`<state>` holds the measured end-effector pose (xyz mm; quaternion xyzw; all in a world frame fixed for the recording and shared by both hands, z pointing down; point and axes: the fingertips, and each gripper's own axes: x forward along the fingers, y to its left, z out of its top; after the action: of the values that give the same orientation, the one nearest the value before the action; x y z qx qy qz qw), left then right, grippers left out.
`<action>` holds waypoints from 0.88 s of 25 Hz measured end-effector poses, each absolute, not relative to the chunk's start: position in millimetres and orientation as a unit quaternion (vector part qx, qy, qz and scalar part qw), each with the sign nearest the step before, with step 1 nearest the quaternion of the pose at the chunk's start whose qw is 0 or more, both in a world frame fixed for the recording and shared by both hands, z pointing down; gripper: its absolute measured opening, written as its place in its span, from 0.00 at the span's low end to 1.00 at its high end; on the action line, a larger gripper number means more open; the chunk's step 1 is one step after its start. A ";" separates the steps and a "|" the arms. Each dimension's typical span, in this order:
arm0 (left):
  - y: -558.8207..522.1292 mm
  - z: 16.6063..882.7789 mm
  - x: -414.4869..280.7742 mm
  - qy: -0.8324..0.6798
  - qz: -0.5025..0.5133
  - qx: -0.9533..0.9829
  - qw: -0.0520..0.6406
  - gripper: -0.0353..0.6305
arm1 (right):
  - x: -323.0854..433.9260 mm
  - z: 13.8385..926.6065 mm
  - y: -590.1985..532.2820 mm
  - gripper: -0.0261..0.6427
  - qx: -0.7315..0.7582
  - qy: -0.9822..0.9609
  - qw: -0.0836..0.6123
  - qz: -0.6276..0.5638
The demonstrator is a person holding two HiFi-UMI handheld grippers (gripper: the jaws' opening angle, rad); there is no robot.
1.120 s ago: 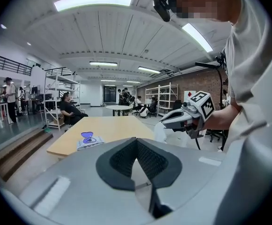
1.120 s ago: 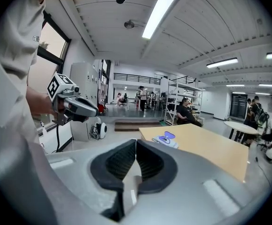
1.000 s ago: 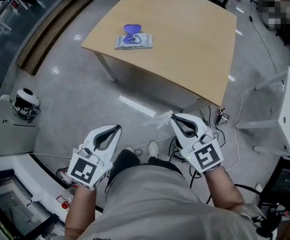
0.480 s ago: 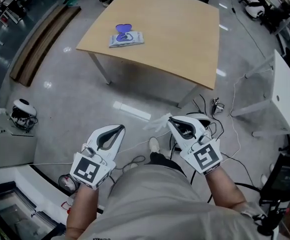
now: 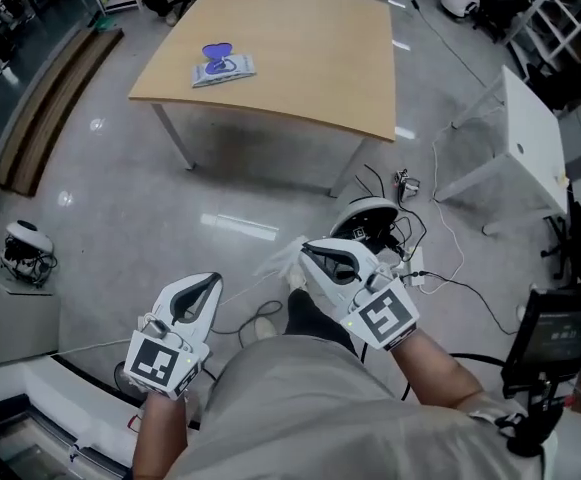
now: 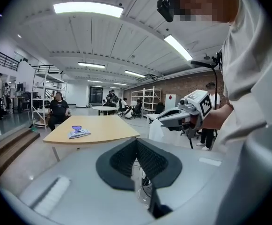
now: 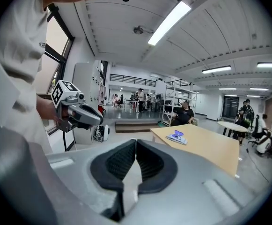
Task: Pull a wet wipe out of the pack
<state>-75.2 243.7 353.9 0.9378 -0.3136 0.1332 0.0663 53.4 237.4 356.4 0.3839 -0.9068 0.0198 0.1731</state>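
**Wipe out of the pack, held in the right claw away from the table**

The left claw [image 5: 208,282] is closed with nothing in it; its ribbed black pads meet at the tips. It hangs low over the glossy grey floor [image 5: 120,198], close to the person's body.

The pack [image 5: 223,67] lies flat on the table [image 5: 310,58], near the top's far left edge. It is a pale, soft, rectangular packet, and its purple lid [image 5: 213,52] stands flipped up. The table top is light wood with rounded corners, bare apart from the pack, on thin white legs. Open floor lies all along its near edge.

The wipe [image 5: 280,260] is a thin, white, crumpled sheet. It is well apart from the pack, out over the floor between table and person. The right claw [image 5: 306,250] is clamped on it: the sheet runs between the black pads and hangs loose past the tips.

Further right, dark cables [image 5: 440,278] trail across the floor.
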 end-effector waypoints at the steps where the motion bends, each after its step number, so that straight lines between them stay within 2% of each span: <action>1: 256.4 351.8 -76.9 -0.309 0.132 0.940 0.064 0.06 | 49.7 355.7 251.4 0.05 0.388 -0.905 0.174 0.018; 7: 295.9 338.8 -90.2 -0.296 0.131 0.945 0.040 0.06 | 23.4 345.2 294.6 0.05 0.385 -0.909 0.162 0.002; 22: 285.0 359.1 -73.6 -0.279 0.133 0.949 0.057 0.06 | 39.0 356.5 294.7 0.05 0.399 -0.898 0.186 0.003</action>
<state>-73.6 285.0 359.1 0.9493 -0.2792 0.1331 0.0568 39.0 294.7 356.5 0.3987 -0.8980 0.0025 0.1858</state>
